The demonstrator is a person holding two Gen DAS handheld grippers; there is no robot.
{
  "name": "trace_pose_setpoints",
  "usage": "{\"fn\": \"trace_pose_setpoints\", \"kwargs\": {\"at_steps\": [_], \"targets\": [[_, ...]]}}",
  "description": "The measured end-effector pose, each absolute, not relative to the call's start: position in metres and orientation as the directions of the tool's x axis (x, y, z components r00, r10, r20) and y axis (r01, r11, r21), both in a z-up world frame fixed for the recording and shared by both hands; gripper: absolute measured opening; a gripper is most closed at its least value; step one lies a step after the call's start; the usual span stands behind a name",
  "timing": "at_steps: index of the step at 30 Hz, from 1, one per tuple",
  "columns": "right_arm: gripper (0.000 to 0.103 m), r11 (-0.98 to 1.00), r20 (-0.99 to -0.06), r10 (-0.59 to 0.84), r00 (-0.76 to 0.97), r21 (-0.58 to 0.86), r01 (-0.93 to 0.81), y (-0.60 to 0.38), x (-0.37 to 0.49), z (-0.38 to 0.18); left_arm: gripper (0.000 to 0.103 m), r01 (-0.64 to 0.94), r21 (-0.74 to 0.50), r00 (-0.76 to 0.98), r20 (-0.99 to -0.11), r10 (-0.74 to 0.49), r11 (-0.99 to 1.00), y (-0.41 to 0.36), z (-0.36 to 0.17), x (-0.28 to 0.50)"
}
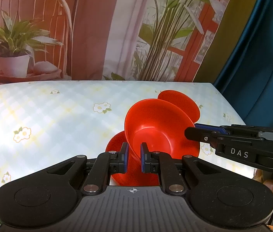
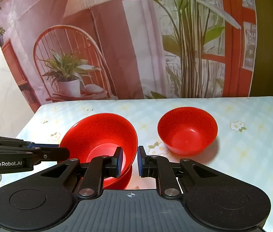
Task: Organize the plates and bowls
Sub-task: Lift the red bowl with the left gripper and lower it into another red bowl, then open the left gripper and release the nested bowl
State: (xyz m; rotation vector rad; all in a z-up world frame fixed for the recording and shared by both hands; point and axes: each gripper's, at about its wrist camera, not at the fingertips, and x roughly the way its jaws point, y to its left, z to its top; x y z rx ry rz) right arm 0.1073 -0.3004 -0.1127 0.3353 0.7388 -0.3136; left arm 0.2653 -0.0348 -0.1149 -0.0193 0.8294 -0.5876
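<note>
A red bowl (image 1: 153,127) is held tilted above the table by both grippers. My left gripper (image 1: 133,157) is shut on its near rim. My right gripper (image 2: 129,161) is shut on the bowl's (image 2: 101,135) opposite rim and shows in the left wrist view (image 1: 194,133) at the bowl's right edge. The left gripper shows in the right wrist view (image 2: 62,150) at the bowl's left. Under the held bowl lies another red dish (image 1: 117,147), partly hidden. A second red bowl (image 2: 187,130) stands upright on the table to the right, also showing behind the held bowl (image 1: 182,100).
The table (image 2: 252,154) has a pale checked cloth with flower prints. A printed backdrop (image 2: 117,48) of a chair and plants hangs behind it. A blue curtain (image 1: 262,48) hangs at the table's right side.
</note>
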Motion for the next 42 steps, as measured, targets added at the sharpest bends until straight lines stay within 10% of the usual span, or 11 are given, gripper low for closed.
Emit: {"fn": "trace_pose_setpoints", "kwargs": {"at_steps": [42], "targets": [[0.015, 0.916, -0.764, -0.12, 0.634, 0.161, 0.367, -0.29, 0.126, -0.155, 0.017, 0.449, -0.189, 0.505, -0.753, -0.422, 0.873, -0.032, -0.145, 0.278]]}}
